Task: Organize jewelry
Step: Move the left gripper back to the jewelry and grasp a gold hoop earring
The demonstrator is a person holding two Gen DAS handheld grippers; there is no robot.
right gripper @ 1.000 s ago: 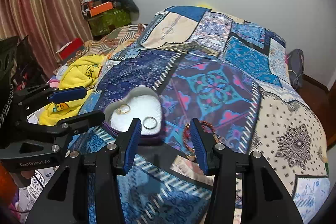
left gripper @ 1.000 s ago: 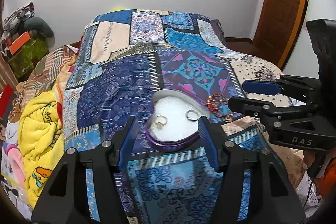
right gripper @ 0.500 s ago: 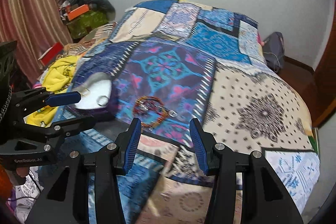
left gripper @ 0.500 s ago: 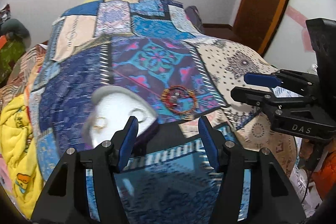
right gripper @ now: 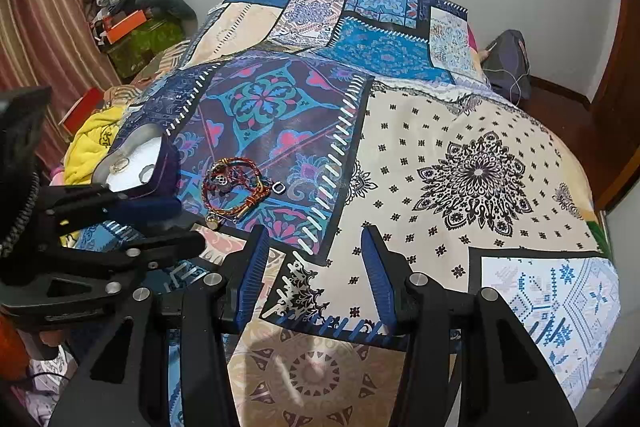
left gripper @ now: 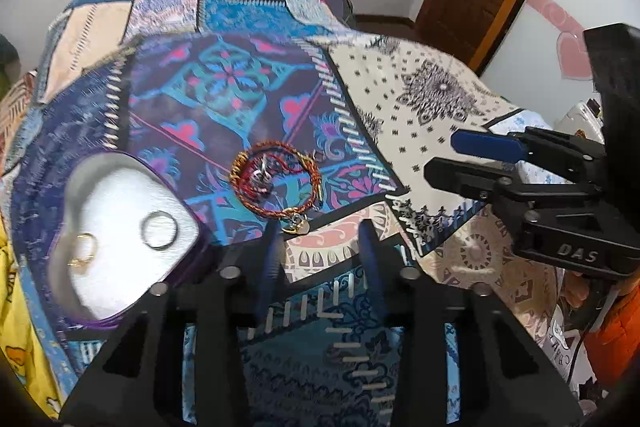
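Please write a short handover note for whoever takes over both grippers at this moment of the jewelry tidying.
Left gripper: empty; its fingers have just been closing, nothing between them, tips just short of the bracelets.
Right gripper: open, empty, over the cream part of the patchwork bedspread.
Things: the heart-shaped purple box with white lining holds a silver ring and a gold ring. The tangled red and gold braided bracelets lie on the bedspread beside the box; a small dark ring lies just past them.
Done: two rings in the box.
Left: bracelets and the small ring, probably into the box.
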